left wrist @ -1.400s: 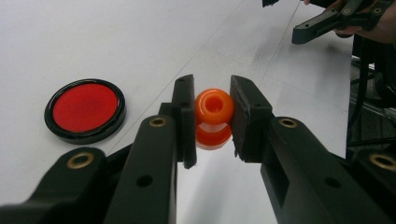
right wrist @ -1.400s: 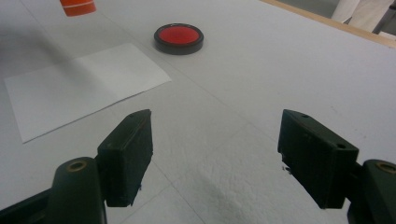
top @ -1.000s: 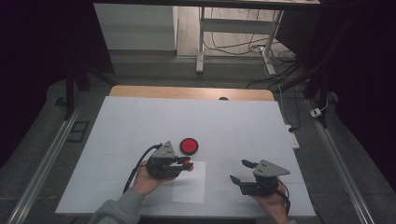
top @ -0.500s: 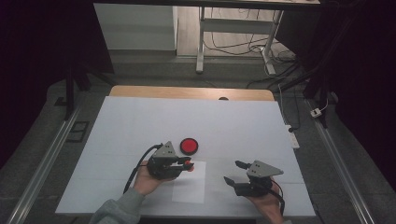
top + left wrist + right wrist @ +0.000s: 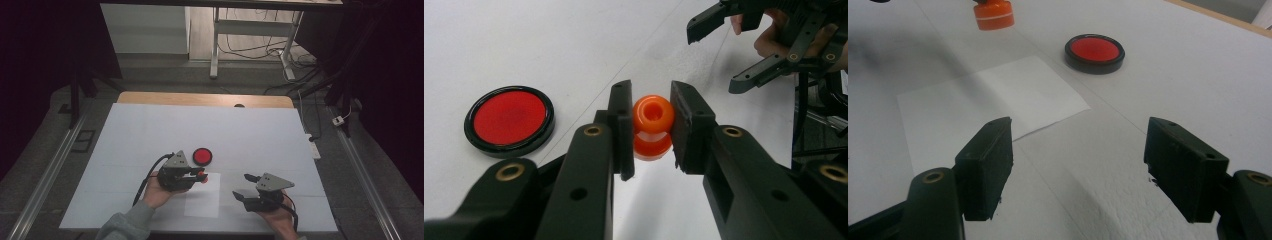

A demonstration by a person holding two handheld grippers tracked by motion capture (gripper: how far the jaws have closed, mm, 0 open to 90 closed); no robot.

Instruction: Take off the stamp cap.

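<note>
High view: while my left claw (image 5: 202,175) clamps the orange piece (image 5: 204,175) over the white sheet (image 5: 202,202), my right claw (image 5: 244,186) hangs spread just beside that sheet.
Left gripper view: orange piece (image 5: 652,125) pinched between both pads; red disc (image 5: 509,120) lies nearby.
Right gripper view: jaws wide, nothing between; red disc (image 5: 1094,53) ahead on the table (image 5: 1173,75).
</note>
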